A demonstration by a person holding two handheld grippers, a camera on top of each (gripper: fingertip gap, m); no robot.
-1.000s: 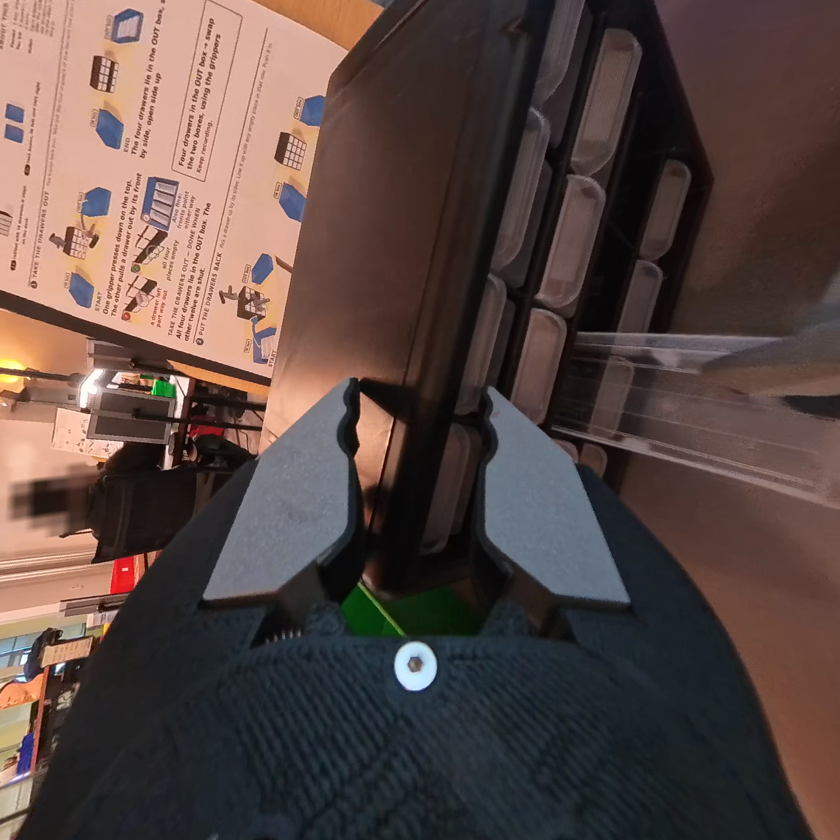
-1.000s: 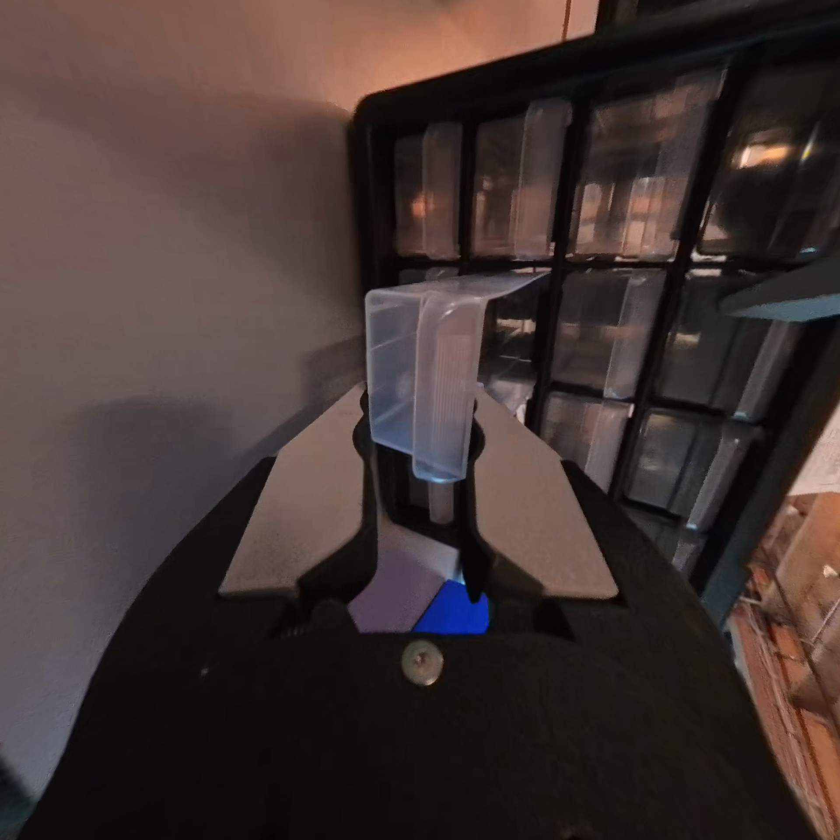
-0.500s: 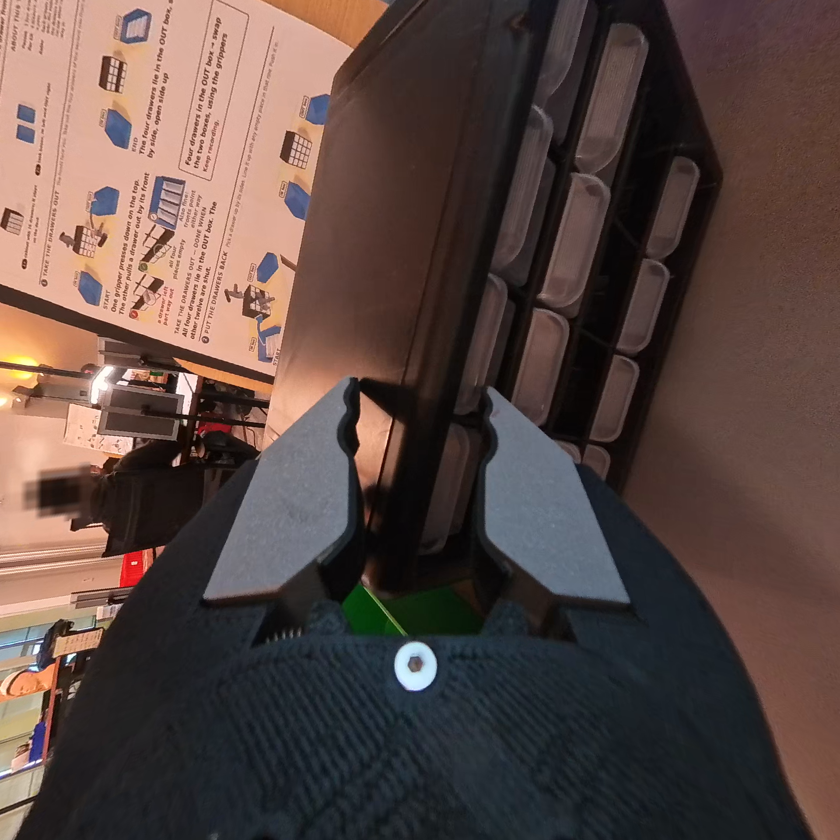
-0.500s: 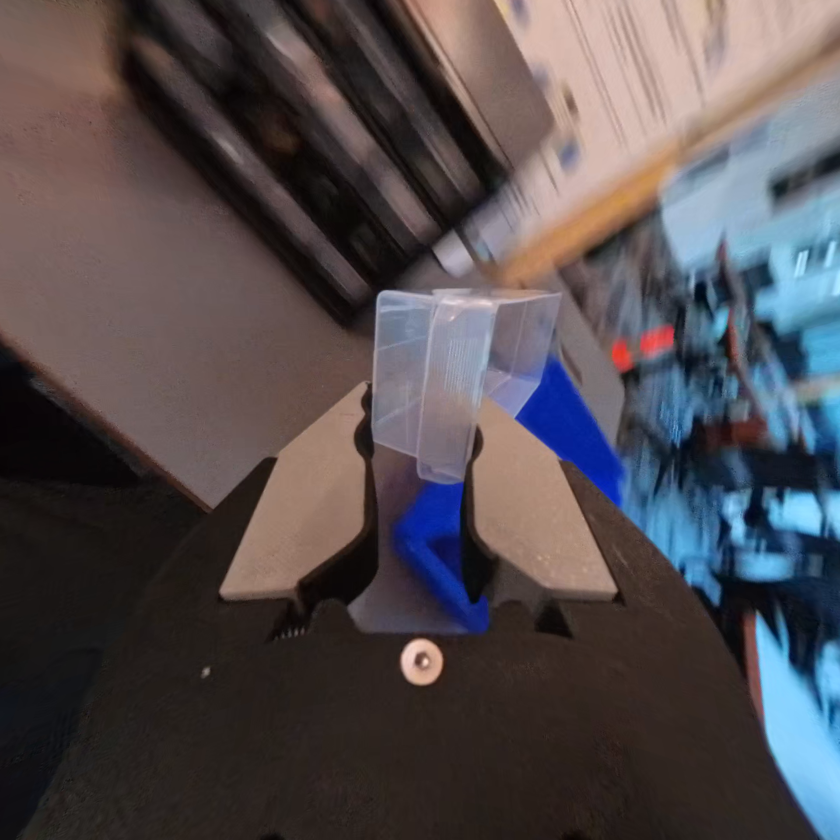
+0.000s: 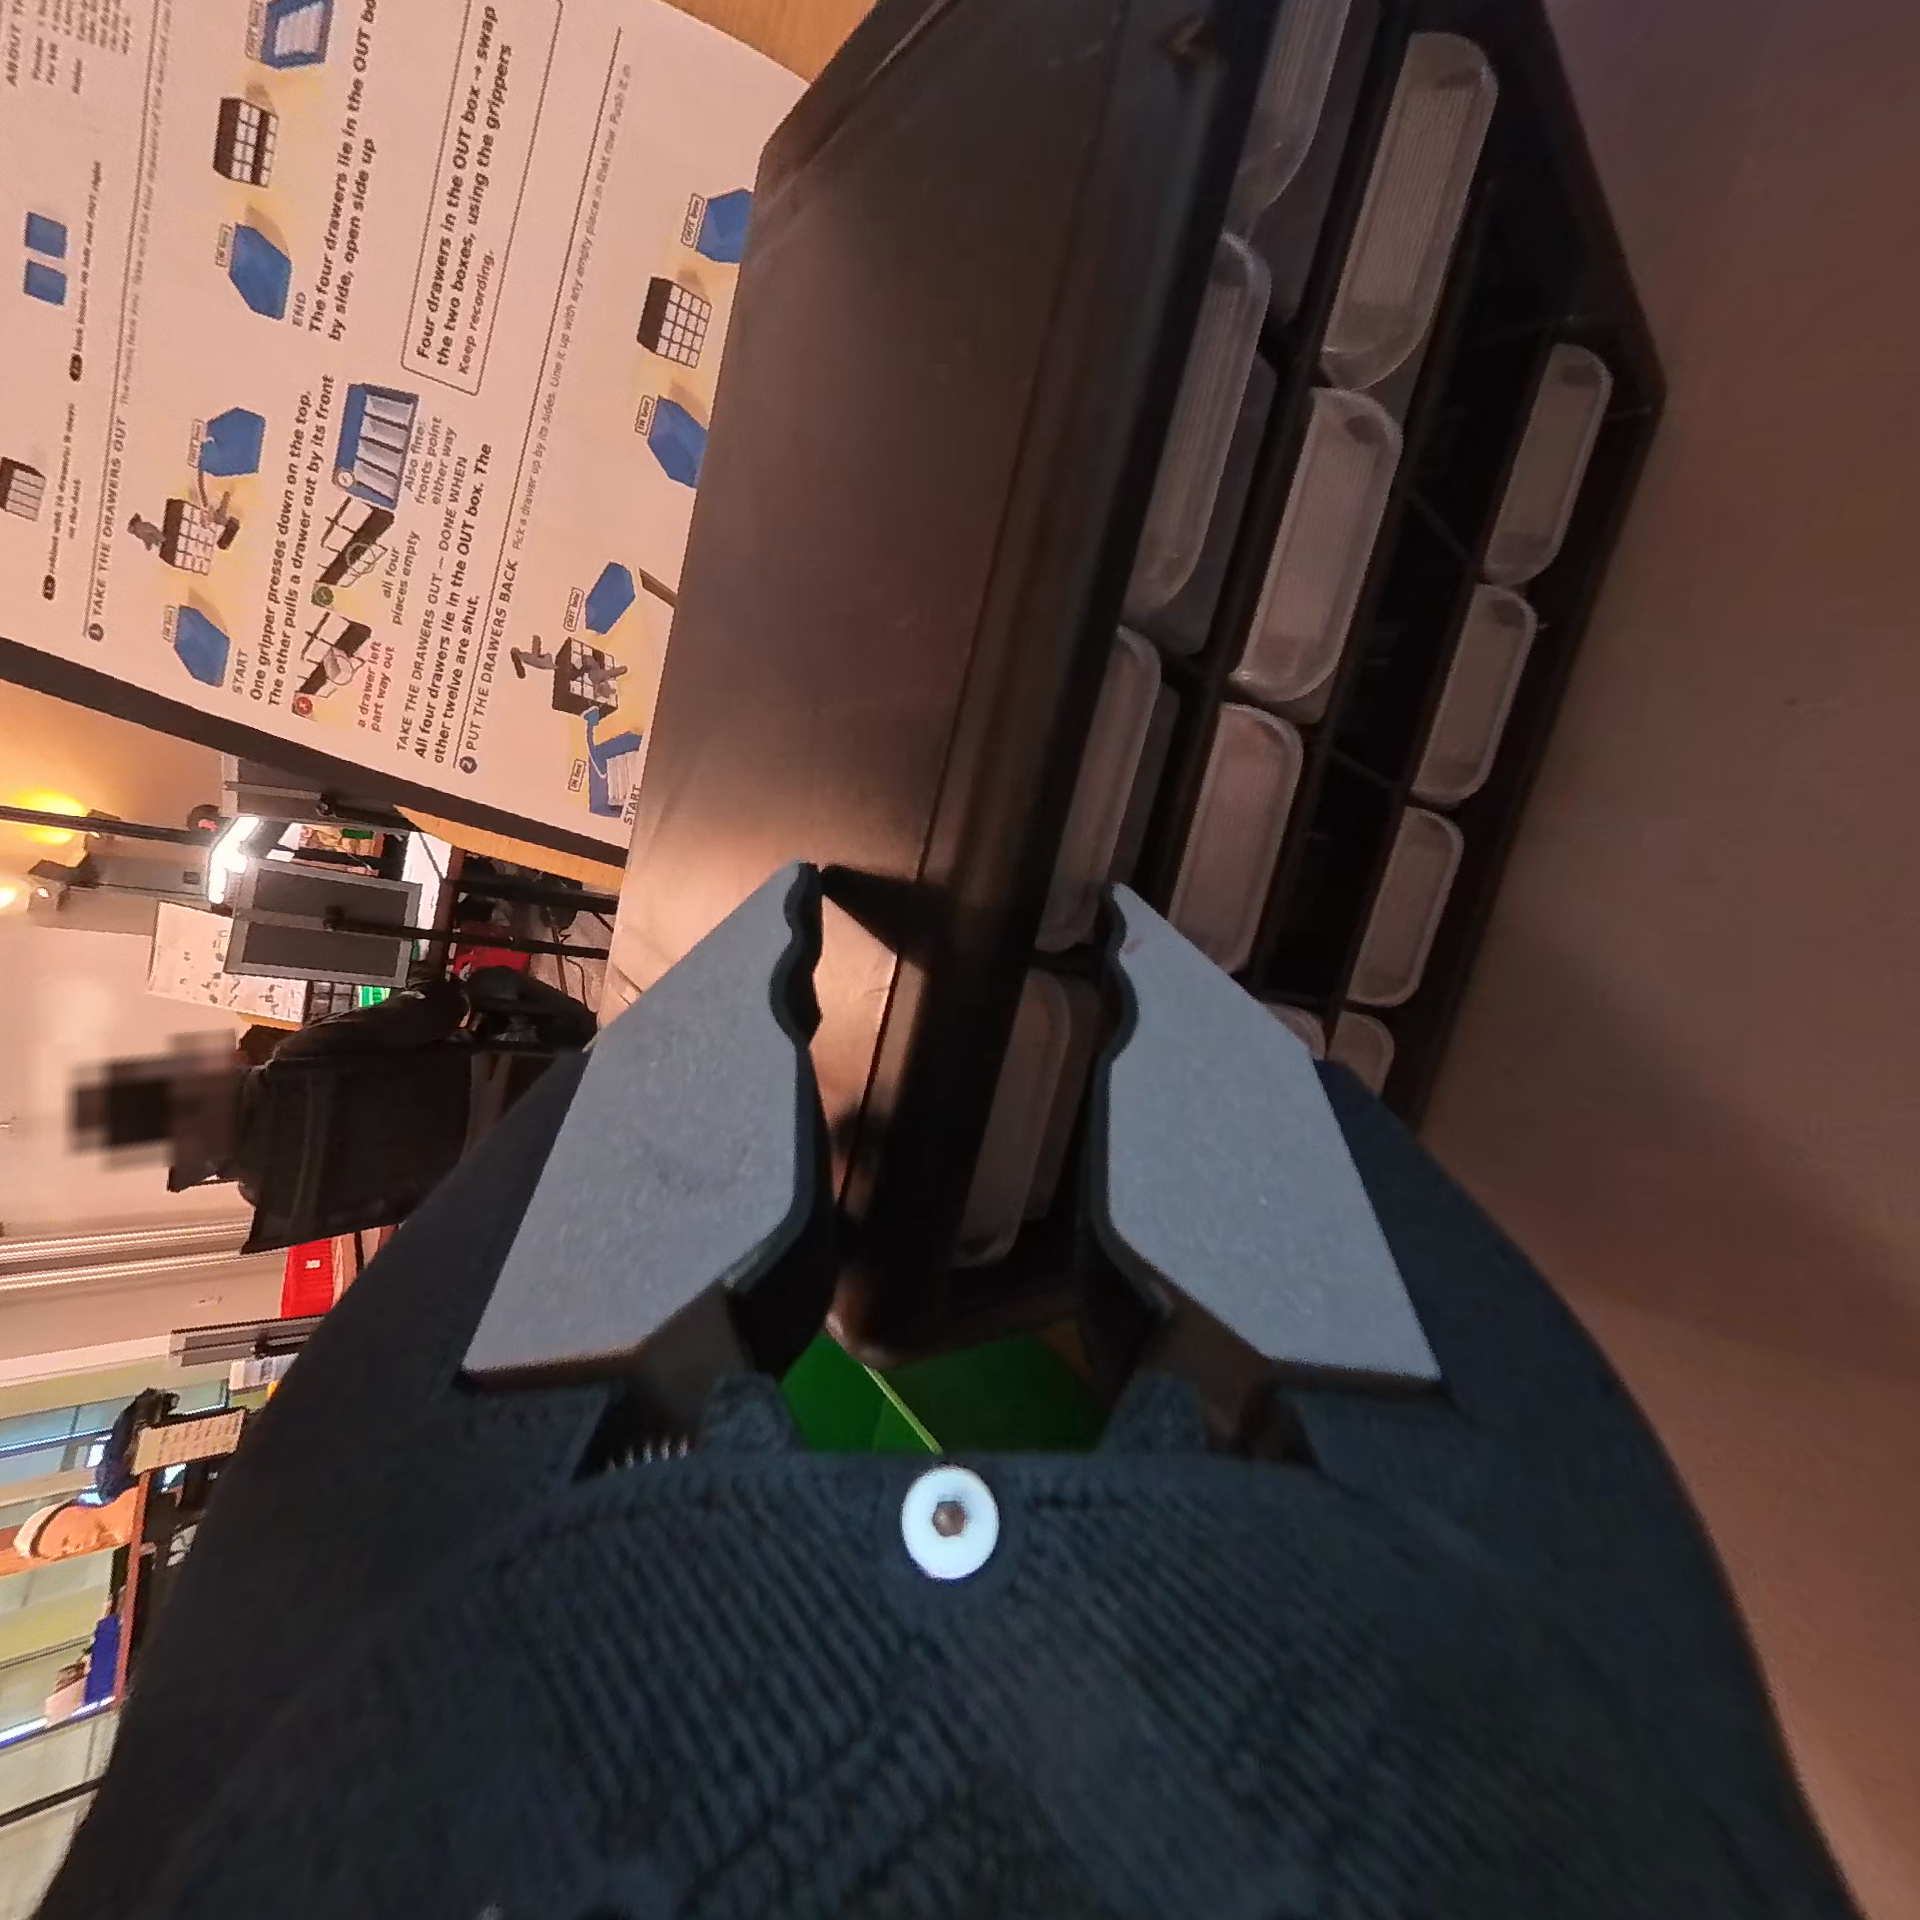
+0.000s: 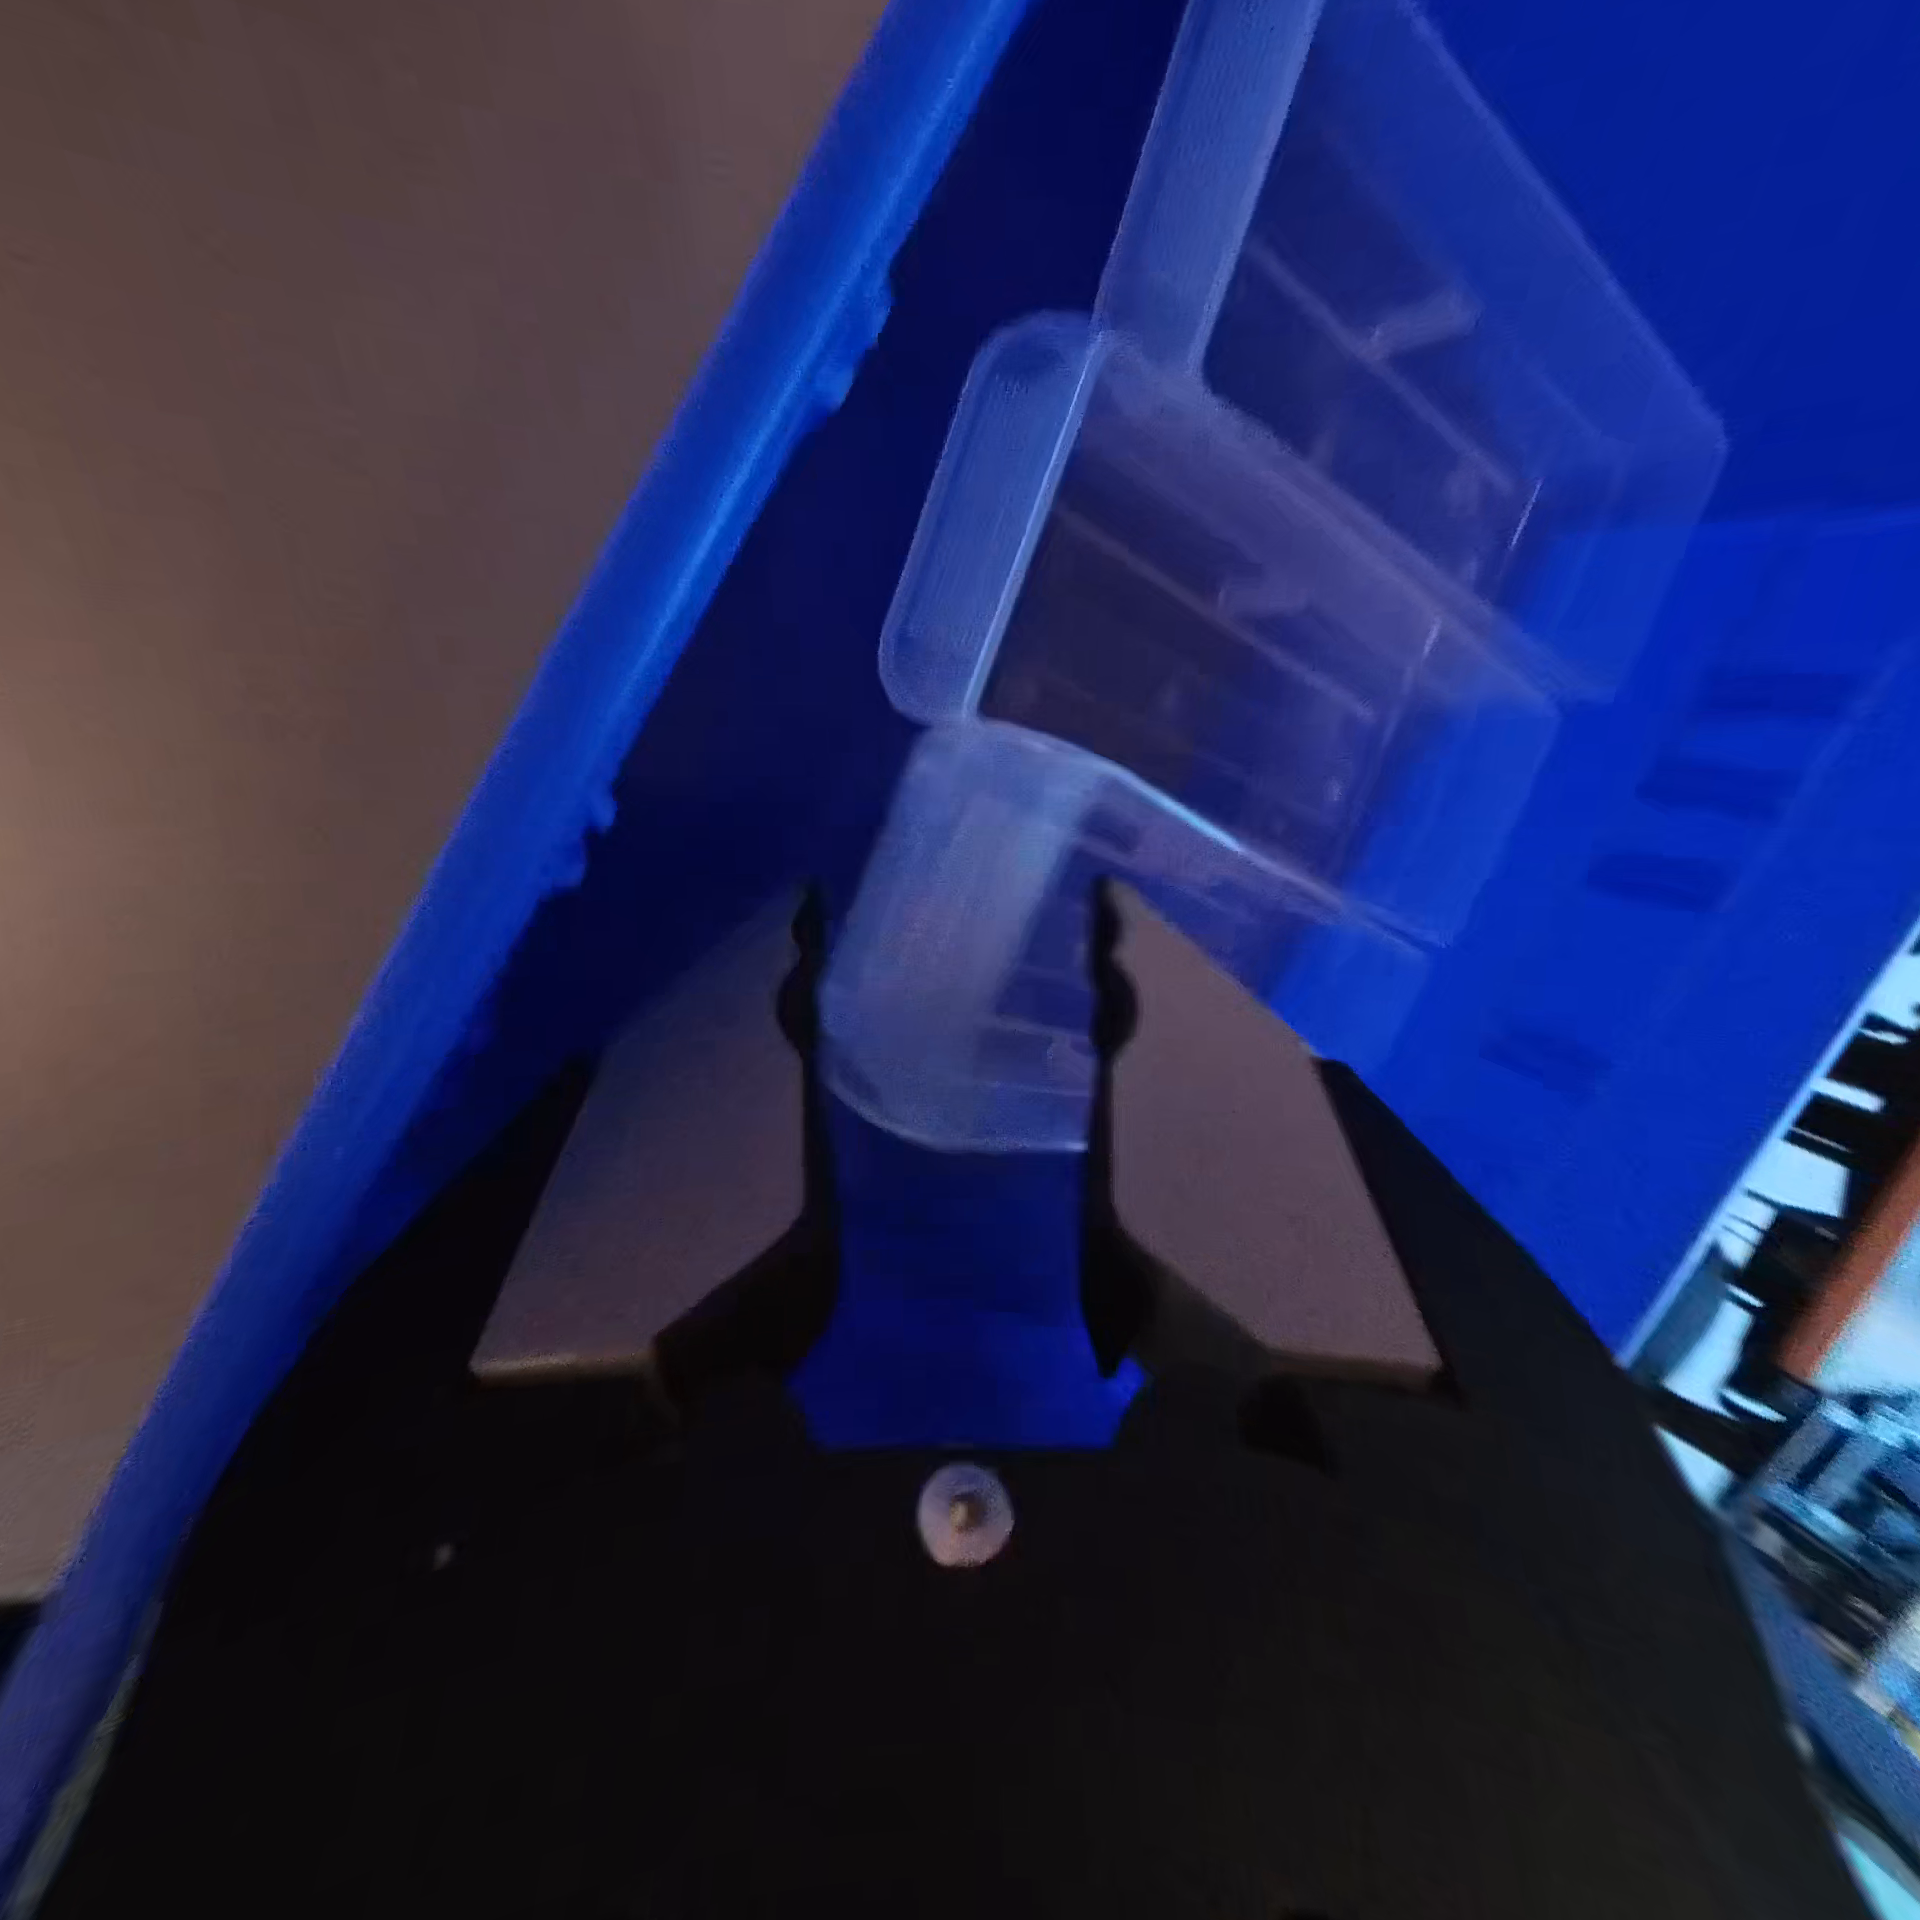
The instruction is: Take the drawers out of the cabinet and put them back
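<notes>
The left gripper (image 5: pixel 956 935) has its two fingers set a moderate way apart, straddling the top front edge of the black cabinet (image 5: pixel 883 540); whether the pads actually press on it cannot be told. Ahead of the fingers runs the cabinet's dark top, and to their right its front grid of clear drawers (image 5: pixel 1340 540), with several dark gaps among them. Left of the cabinet lies a printed instruction sheet (image 5: pixel 343 343). The right gripper (image 6: pixel 956 914) holds a clear drawer (image 6: pixel 966 966) by its front tab, the fingers closed on it from both sides, inside a blue box (image 6: pixel 717 499). Just ahead of that held drawer two more clear drawers (image 6: pixel 1195 582) lie side by side in the box, touching each other, all somewhat blurred
</notes>
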